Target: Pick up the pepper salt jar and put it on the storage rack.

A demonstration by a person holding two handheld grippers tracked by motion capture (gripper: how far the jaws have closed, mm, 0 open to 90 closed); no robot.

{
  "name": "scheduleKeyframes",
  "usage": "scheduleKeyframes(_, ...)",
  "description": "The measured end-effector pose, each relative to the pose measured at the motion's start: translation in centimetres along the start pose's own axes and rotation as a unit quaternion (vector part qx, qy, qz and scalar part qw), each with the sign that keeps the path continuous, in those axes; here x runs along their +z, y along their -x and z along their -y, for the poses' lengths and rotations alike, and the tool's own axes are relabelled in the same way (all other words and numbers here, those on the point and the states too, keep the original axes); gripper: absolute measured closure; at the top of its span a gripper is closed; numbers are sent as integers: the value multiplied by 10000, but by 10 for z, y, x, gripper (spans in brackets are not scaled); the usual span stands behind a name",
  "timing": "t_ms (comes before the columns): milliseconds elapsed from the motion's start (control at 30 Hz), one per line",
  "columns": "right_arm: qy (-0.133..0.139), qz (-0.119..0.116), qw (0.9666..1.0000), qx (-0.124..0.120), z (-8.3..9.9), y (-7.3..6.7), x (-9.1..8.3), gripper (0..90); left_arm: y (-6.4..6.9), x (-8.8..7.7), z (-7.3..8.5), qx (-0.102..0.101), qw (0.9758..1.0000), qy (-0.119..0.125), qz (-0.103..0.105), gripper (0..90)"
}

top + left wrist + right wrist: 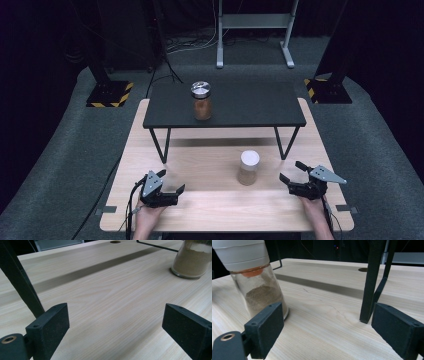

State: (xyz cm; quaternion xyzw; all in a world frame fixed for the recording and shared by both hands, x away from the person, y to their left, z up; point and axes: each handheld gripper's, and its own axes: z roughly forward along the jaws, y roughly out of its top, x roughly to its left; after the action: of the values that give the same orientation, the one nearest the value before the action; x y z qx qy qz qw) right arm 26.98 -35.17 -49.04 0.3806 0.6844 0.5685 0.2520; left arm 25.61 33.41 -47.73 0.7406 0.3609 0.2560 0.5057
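Note:
A glass jar with a white lid holding tan powder stands upright on the wooden table, in front of the black shelf. The jar looms at the left of the right gripper view, and its base shows at the top right of the left gripper view. A second jar with a silver lid, filled with brown powder, stands on the black shelf. My left gripper is open, low over the table's front left. My right gripper is open, just right of the white-lidded jar, not touching it.
The black shelf stands on thin metal legs at the table's back half; one leg rises near my left gripper. A round hole is in the tabletop. Grey carpet surrounds the table, with stand bases behind.

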Motion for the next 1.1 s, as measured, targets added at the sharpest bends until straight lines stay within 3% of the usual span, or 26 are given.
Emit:
scheduleKeyframes(300,26,-173,9998,-84,-2,-1,1,93,-1,0,0,-19,10000,14,6,69)
scheduleKeyframes(467,111,-431,9989,-114,-8,-8,6,93,0,0,1,-14,10000,21,-5,69)
scheduleKeyframes(800,-86,-1028,9943,-260,-22,-22,33,92,0,0,1,-27,10000,42,-13,69)
scheduleKeyframes(900,-72,-1137,9933,-175,-21,-25,42,92,0,0,1,-19,10000,43,-12,69)
scheduleKeyframes(1100,-144,-1171,9927,-244,-23,-38,63,98,0,0,1,-9,10000,43,-4,69)
